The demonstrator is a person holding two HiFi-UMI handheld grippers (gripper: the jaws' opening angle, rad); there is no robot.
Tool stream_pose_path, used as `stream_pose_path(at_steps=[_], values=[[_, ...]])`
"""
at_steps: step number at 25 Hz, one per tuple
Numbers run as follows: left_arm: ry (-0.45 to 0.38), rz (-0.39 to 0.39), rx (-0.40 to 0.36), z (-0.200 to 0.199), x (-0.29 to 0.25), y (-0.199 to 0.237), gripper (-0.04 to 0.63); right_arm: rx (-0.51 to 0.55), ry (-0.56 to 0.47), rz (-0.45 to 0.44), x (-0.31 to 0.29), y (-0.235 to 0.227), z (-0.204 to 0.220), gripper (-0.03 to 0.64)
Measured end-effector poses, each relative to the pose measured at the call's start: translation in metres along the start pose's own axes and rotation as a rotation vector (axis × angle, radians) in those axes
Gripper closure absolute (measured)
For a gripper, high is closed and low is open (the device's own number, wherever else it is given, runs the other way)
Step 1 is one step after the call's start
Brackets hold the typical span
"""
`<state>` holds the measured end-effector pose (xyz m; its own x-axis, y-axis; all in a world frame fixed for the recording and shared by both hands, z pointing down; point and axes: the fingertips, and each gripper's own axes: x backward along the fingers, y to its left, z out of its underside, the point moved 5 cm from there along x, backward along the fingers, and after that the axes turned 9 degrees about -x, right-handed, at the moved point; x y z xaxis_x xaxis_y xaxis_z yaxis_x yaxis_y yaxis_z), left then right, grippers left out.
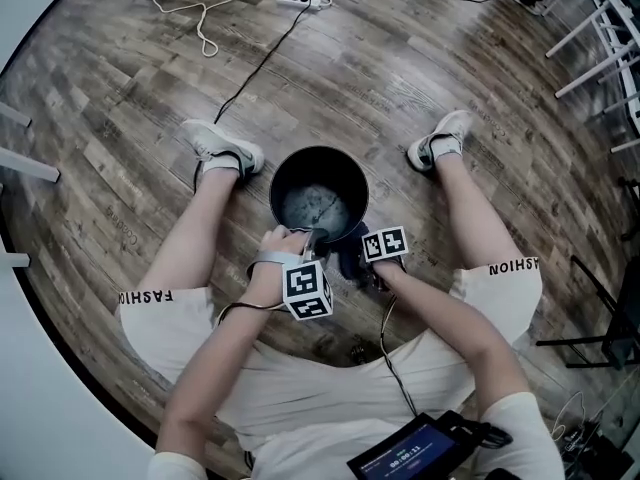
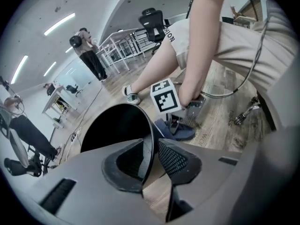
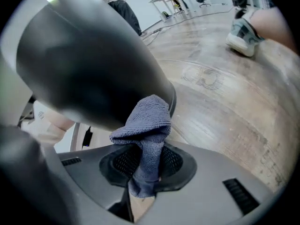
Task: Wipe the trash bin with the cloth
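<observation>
The trash bin (image 1: 318, 193) stands between the left shoe (image 1: 222, 146) and right shoe (image 1: 440, 138), the cloth (image 1: 352, 258) at its near side.

"FASHION" in black on both leg hems of the pale shorts (image 1: 513, 265); device screen (image 1: 405, 460) digits unreadable.

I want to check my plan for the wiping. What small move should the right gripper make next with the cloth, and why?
Probably drag the cloth along the outer wall of the trash bin. The right gripper is shut on the cloth, whose bunched tip seems to touch that wall, and the left gripper straddles the rim, though loosely, so keep the stroke light.
</observation>
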<state>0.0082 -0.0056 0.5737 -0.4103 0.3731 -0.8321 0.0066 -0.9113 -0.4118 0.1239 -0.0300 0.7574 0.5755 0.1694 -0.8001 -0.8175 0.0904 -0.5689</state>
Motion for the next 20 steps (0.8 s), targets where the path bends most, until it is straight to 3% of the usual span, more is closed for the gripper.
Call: stream_pose_path(at_steps=[5, 11, 20], values=[[-0.015, 0.090, -0.035, 0.030, 0.015, 0.000, 0.453, 0.125, -0.001, -0.049, 0.071, 0.046, 0.007, 0.529], [0.001, 0.070, -0.046, 0.051, 0.005, -0.001, 0.458, 0.192, -0.107, -0.151, 0.131, 0.105, -0.006, 0.529], [0.002, 0.089, -0.083, 0.039, 0.004, -0.005, 0.487, 0.249, -0.101, -0.137, 0.125, 0.123, -0.018, 0.529]])
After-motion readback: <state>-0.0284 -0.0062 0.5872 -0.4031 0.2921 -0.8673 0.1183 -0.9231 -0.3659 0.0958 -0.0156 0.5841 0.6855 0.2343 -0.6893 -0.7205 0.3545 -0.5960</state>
